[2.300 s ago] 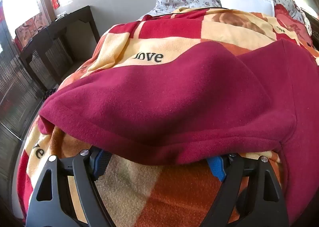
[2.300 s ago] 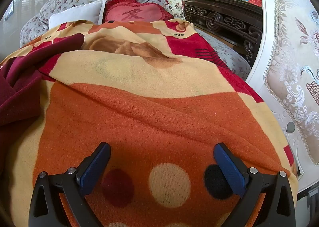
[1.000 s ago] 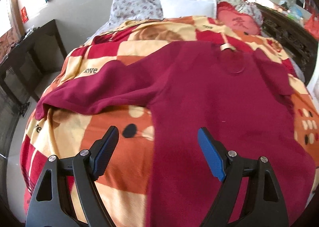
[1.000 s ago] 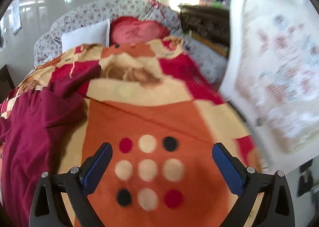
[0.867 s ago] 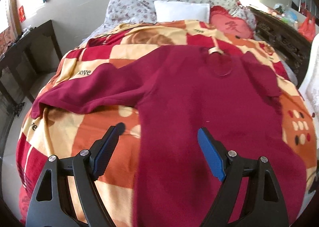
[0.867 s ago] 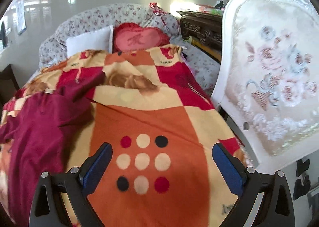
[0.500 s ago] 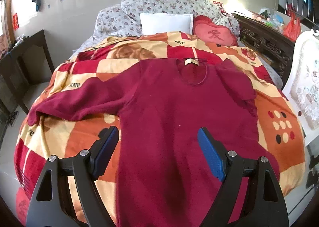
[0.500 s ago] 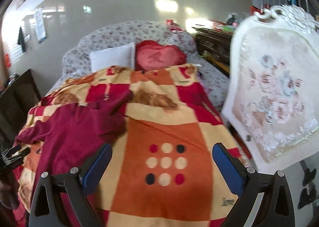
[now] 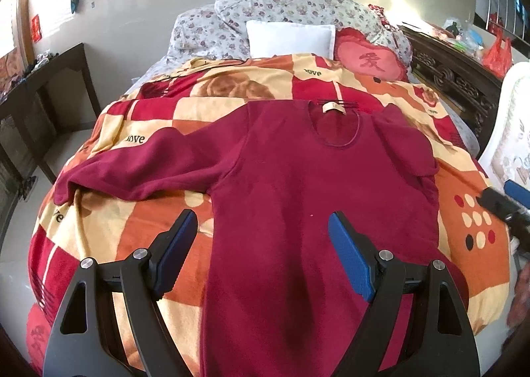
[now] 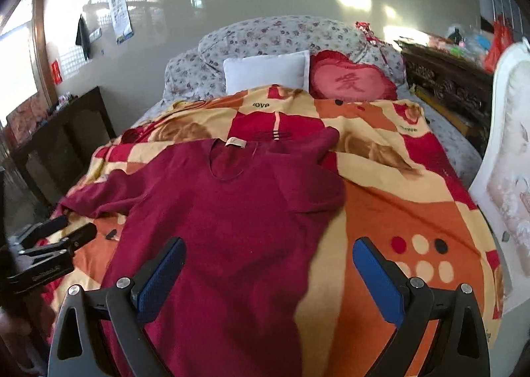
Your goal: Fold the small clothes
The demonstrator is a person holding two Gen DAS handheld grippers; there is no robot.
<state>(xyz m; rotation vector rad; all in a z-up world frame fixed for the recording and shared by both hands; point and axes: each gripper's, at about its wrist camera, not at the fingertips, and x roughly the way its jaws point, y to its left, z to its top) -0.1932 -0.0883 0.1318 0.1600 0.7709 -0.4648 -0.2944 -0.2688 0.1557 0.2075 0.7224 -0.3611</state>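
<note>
A dark red long-sleeved top [image 9: 298,185] [image 10: 232,211] lies face up on the patterned blanket [image 9: 132,238], neck towards the pillows. Its left sleeve [image 9: 139,168] stretches out sideways; the right sleeve [image 9: 407,142] is folded in over the shoulder. My left gripper [image 9: 263,244] hangs open above the lower body of the top, nothing between its blue pads. Over the top's right side and the blanket, my right gripper [image 10: 268,264] is open too and holds nothing. Each gripper shows at the edge of the other's view.
White pillow [image 9: 291,37], red heart cushion [image 9: 369,61] and floral bedding [image 9: 281,9] lie at the head. A dark wooden table [image 9: 43,92] stands left of the bed, a carved dark cabinet [image 9: 453,79] and a white upholstered chair back [image 10: 510,152] on the right.
Both grippers have pulled back and up from the bed, open throughout. The whole top now shows laid out; earlier the left one was close under the sleeve.
</note>
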